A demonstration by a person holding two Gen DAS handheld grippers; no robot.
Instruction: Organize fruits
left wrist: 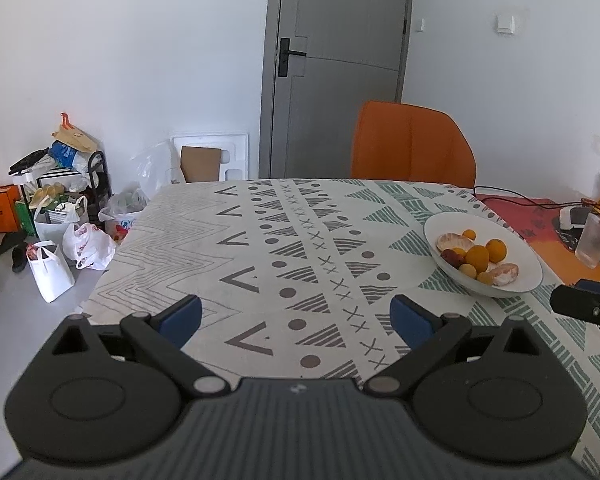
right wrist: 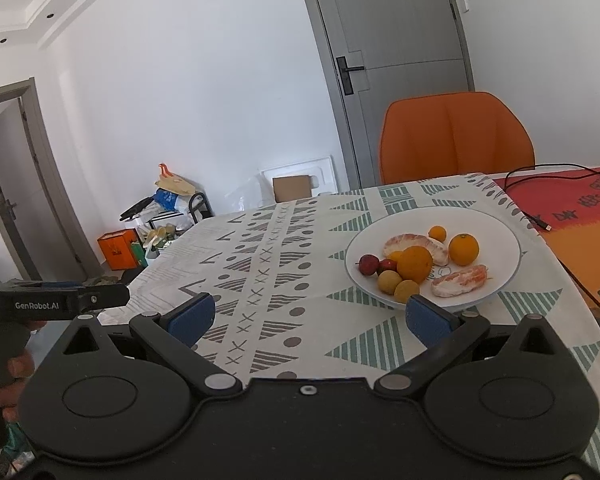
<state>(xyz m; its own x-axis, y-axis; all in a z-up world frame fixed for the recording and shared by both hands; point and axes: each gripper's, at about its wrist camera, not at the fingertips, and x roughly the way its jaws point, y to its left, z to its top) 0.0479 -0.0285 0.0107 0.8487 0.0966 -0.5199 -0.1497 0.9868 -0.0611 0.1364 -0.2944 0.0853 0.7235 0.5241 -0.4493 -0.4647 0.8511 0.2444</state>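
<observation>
We have the left hand-held gripper (left wrist: 296, 314) released, pads spread wide over bare patterned worktop (left wrist: 260, 248), nothing between them. Right hand-held gripper (right wrist: 308, 316) also released and empty, its right pad just in front of the plate (right wrist: 504, 236) rim. All fruit (right wrist: 414, 264) sits in that plate, near the worktop's right side beside the red mat (right wrist: 572, 208). Left half of the worktop is open. Orange chair (right wrist: 456, 136) at the far edge.
</observation>
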